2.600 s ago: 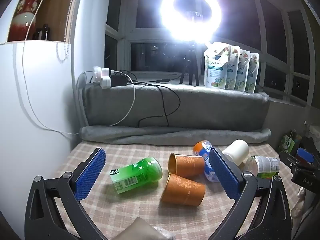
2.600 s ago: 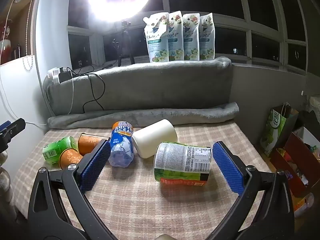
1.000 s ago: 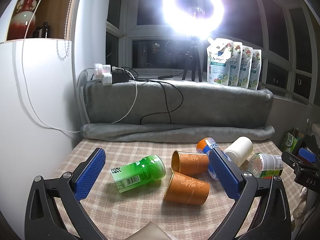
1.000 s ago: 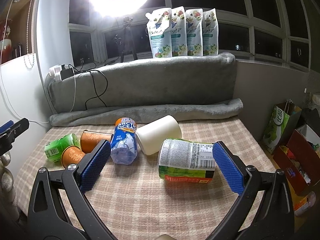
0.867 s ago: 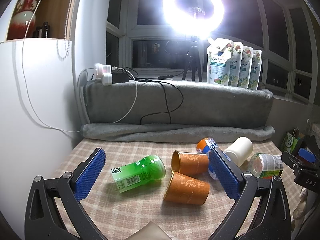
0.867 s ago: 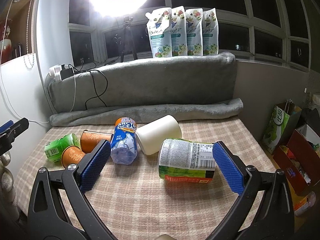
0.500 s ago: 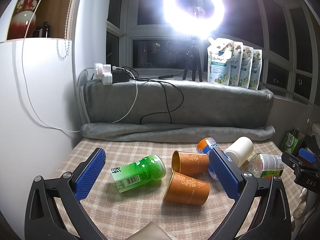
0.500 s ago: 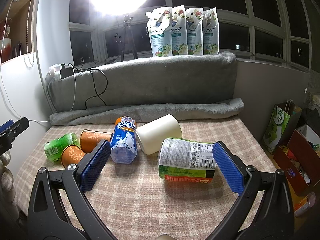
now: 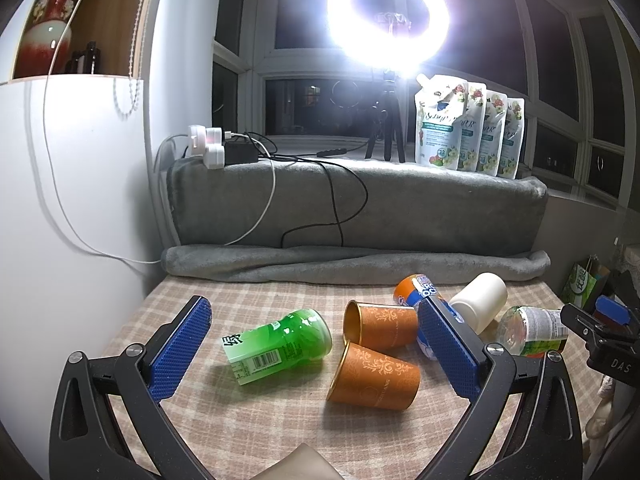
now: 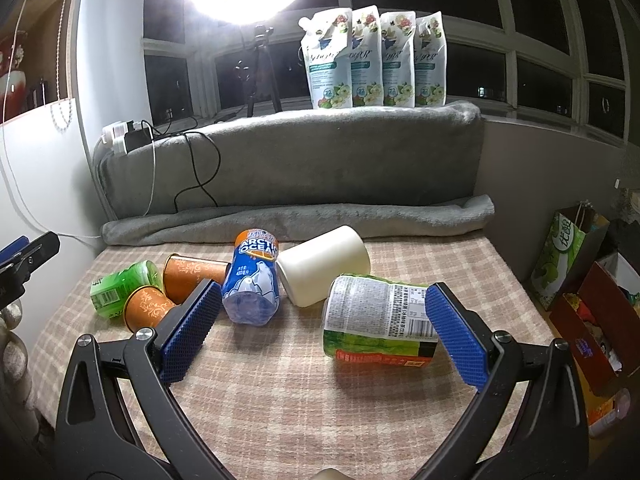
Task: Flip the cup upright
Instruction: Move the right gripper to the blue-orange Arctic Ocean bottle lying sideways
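Note:
Several cups lie on their sides on a checked tablecloth (image 9: 248, 420). In the left wrist view a green cup (image 9: 280, 344) and two orange cups (image 9: 376, 376) (image 9: 382, 324) lie between the pads of my open left gripper (image 9: 316, 350), further out. In the right wrist view a blue Arctic Ocean cup (image 10: 252, 284), a white cup (image 10: 324, 266) and a clear labelled cup (image 10: 380, 322) lie ahead of my open right gripper (image 10: 324, 334). The labelled cup lies close to the right pad (image 10: 456, 336). Both grippers are empty.
A grey blanket roll (image 9: 352, 264) and padded ledge (image 10: 320, 160) bound the table's far side. A white cabinet (image 9: 60, 240) stands on the left. Bags and a box (image 10: 592, 280) sit on the floor beyond the right table edge. A ring light (image 9: 388, 20) glares behind.
Both grippers have barely moved; the views shifted very slightly. The cups lie as before.

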Demonstrator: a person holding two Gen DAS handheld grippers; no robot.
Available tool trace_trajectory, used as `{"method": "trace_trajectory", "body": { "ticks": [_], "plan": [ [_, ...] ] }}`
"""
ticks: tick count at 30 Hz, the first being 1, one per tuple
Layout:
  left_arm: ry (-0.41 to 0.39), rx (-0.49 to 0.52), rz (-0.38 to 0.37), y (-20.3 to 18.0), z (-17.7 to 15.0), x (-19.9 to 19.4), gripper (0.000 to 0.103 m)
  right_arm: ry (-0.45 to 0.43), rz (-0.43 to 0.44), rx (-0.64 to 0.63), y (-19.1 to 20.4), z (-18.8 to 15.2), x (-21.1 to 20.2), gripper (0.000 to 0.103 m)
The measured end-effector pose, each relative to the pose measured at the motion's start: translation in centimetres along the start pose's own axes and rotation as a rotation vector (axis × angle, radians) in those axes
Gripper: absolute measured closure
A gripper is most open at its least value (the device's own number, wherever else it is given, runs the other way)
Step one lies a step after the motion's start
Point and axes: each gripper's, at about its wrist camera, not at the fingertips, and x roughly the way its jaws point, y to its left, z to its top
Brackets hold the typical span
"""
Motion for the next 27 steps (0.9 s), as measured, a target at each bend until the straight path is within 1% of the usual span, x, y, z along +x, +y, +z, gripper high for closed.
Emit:
{"method": "trace_trajectory", "body": {
  "ticks": [7, 12, 20, 24, 27],
  "plan": [
    [0.015, -0.008, 0.000, 0.4, -0.2, 0.5, 0.001, 0.046, 0.044, -0.012, 0.0, 0.6, 1.3, 0.000],
    [0.034, -0.015, -0.003, 0.8, -0.5, 0.8, 0.001, 0.097, 0.088, -0.039, 0.2, 1.4, 2.8, 0.000],
    [0.083, -0.040, -0.012, 1.6, -1.4, 1.2, 0.001, 0.225, 0.216, -0.076, 1.1, 4.0, 6.6, 0.000],
    [0.136, -0.061, -0.036, 2.2, -2.2, 1.7, 0.001, 0.316, 0.269, -0.068, 1.6, 5.5, 9.4, 0.000],
    [0.173, -0.074, -0.040, 2.5, -2.9, 2.0, 0.001, 0.390, 0.308, -0.068, 2.2, 6.8, 12.0, 0.000]
  ]
}}
